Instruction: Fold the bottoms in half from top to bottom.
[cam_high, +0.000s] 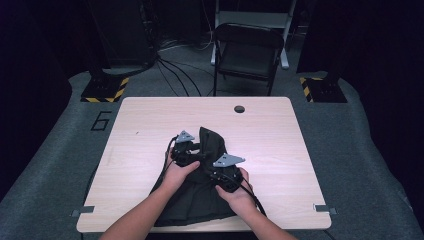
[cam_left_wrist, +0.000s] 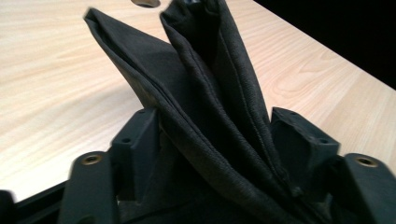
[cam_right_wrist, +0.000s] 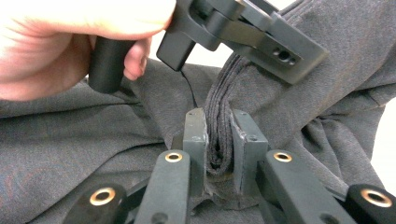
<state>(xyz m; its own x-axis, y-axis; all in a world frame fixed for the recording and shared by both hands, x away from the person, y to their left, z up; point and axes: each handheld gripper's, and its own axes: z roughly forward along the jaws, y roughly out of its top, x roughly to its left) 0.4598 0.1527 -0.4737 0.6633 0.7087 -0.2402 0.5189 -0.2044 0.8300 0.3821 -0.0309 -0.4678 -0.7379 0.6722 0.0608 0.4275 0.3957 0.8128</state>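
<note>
A black cloth garment lies bunched on the near middle of the wooden table, with one fold standing up in a peak. My right gripper is shut on a narrow ridge of that cloth. My left gripper sits just beyond it, jaws spread wide around the upright folds, with a gap beside the cloth. In the right gripper view the left gripper hangs over the same ridge, a hand on its handle.
A round cable hole sits near the table's far edge. Behind the table stand a black folding chair, floor cables and two stand bases with yellow-black stripes. Bare wood lies left, right and beyond the cloth.
</note>
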